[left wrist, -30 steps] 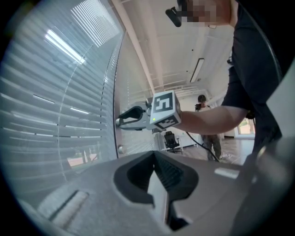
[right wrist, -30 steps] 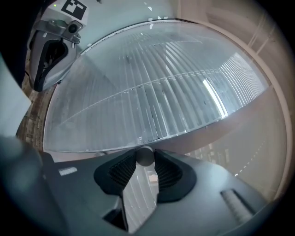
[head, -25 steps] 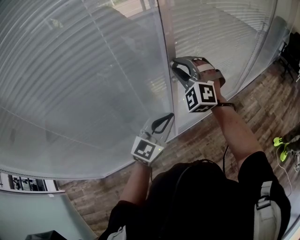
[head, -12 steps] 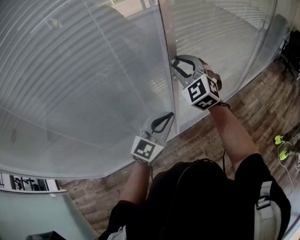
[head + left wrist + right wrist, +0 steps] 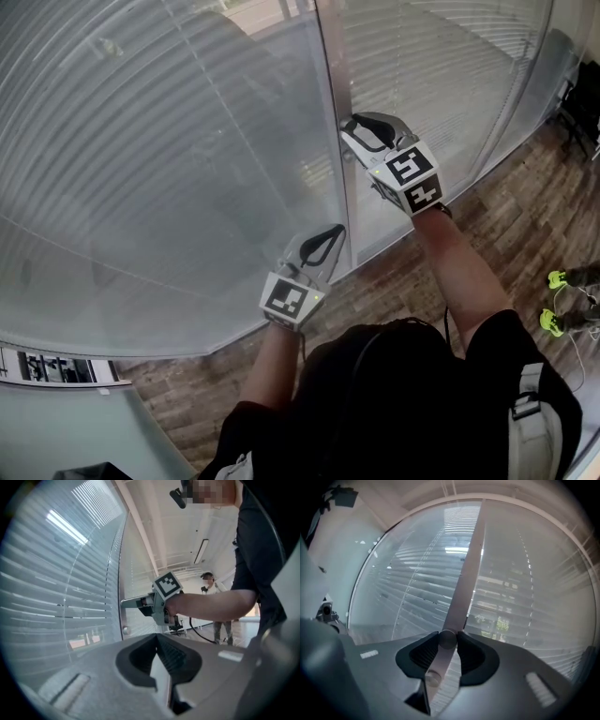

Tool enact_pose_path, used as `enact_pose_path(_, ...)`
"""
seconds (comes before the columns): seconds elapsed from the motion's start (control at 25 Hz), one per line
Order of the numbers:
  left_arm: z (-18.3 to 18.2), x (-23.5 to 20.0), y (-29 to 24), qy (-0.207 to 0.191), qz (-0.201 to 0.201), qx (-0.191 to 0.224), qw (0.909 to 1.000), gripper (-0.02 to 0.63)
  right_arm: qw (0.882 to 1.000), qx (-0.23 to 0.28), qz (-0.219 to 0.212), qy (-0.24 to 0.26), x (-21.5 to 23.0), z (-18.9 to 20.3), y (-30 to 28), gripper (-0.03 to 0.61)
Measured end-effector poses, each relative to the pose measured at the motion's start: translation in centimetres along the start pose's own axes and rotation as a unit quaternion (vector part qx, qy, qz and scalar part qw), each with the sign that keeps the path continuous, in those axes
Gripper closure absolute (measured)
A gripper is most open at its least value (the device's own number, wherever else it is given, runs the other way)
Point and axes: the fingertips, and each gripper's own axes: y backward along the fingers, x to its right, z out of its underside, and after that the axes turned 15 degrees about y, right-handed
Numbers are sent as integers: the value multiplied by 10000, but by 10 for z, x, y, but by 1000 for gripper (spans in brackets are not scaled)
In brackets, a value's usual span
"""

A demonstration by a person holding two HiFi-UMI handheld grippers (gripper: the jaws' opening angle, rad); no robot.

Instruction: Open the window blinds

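— Your right fingers [image 5: 474,657]?
— Mine grasp the round knob [image 5: 448,639] on the window frame [image 5: 468,564]. Only their own view shows it, with the blinds [image 5: 412,588] at nine and three o'clock.
— Left?
— My left fingers [image 5: 140,660] are clenched on nothing, at seven o'clock of them.

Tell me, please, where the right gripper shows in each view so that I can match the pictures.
Head view: the right gripper is right of centre, upper half, tips at the window post.
Left gripper view: centre, below its marker cube, reaching left to that post.
Right gripper view: bottom centre, its own jaws closed on a round knob on the post.
Shared landmark: the post between the blinds.
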Motion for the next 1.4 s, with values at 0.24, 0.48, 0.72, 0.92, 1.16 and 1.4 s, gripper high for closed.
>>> enact_pose_path(0.24,0,2,-2,108,44,11,9999,611,9972,161,32,-725,3,5,0,449)
enact_pose_path(0.48,5,-1,1,25,-5,-61,10000,609,9768,473,192,-2081,7,3,2,448)
enact_pose_path(0.72,5,1,-1,69,59,2,10000,610,9690,509,299,-2400,7,2,2,449)
enact_pose_path(0.92,0,3,-1,107,84,30,9999,609,9708,483,288,-2333,7,3,1,449)
enact_pose_path(1.16,-4,4,-3,29,110,32,9999,611,9722,501,282,-2269,7,3,0,445)
enact_pose_path(1.4,2,7,0,1,59,-120,9999,610,9903,231,208,-1352,-1,9,7,337)
